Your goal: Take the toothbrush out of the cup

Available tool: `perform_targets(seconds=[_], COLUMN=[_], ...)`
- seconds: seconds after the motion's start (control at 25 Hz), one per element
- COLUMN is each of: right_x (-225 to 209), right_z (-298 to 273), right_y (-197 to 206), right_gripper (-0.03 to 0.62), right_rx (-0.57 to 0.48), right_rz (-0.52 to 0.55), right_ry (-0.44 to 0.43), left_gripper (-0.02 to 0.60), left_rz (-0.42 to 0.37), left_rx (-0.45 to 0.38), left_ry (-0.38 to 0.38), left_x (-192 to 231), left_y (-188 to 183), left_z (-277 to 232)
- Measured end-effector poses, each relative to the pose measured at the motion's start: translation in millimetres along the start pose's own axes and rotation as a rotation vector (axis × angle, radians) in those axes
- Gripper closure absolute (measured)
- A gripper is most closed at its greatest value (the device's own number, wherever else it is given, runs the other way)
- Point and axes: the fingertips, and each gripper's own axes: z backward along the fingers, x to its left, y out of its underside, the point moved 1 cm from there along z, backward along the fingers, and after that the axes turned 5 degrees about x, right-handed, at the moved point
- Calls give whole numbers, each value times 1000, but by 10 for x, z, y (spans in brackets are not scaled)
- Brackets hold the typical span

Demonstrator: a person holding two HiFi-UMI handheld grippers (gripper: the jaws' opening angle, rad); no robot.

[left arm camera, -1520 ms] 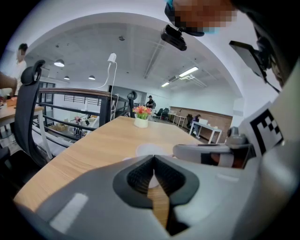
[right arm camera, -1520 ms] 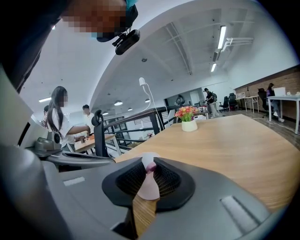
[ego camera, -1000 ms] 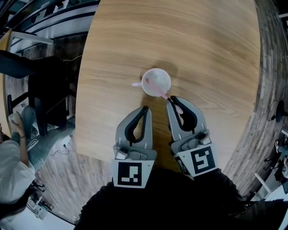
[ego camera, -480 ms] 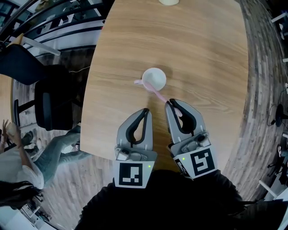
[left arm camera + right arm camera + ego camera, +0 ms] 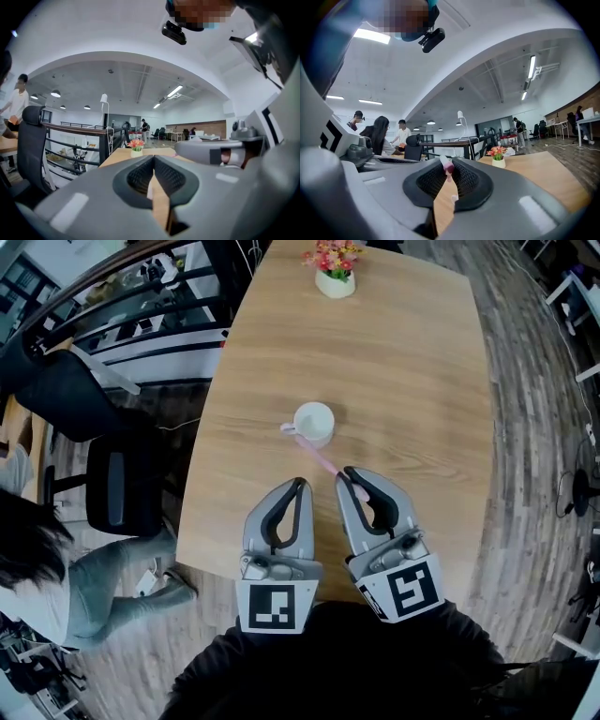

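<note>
A white cup (image 5: 314, 422) with a pinkish handle stands mid-table on the wooden table (image 5: 412, 381). The pink toothbrush (image 5: 323, 461) slants over the table from just in front of the cup back to my right gripper (image 5: 343, 474), which is shut on its handle. In the right gripper view the toothbrush (image 5: 448, 167) sticks up between the pads near the right gripper's (image 5: 446, 161) tips. My left gripper (image 5: 301, 484) hovers beside it to the left, jaws together and holding nothing; the left gripper view shows the left gripper (image 5: 153, 158) with only table behind it.
A small pot of flowers (image 5: 335, 270) sits at the table's far end. A black office chair (image 5: 122, 486) and a seated person (image 5: 56, 587) are left of the table, with a railing (image 5: 141, 296) behind. The table's near edge lies just under the grippers.
Both grippers have risen and drawn back from the cup. The toothbrush, leaning in the cup before, has come out with the right gripper. The view now takes in the whole table.
</note>
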Motion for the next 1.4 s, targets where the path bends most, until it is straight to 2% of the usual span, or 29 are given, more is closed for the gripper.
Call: perform_targets(seconds=[0.32,0.56,1.4], right_x=[64,64,12], right_z=[236,344,394], right_y=[-187,-250,-256], right_gripper=[560,561,565], right_rx=[-47,-62,-69], right_rz=[35,44,26], right_ry=[4,3,14], left_gripper=[574,574,574], left_rz=[-51,-69,-84], left_rx=[-66,-86,-82], left_ry=[9,17,38], left_x=[-149,-259,-366], left_y=[-221,-300,-320], left_z=[148,201,207])
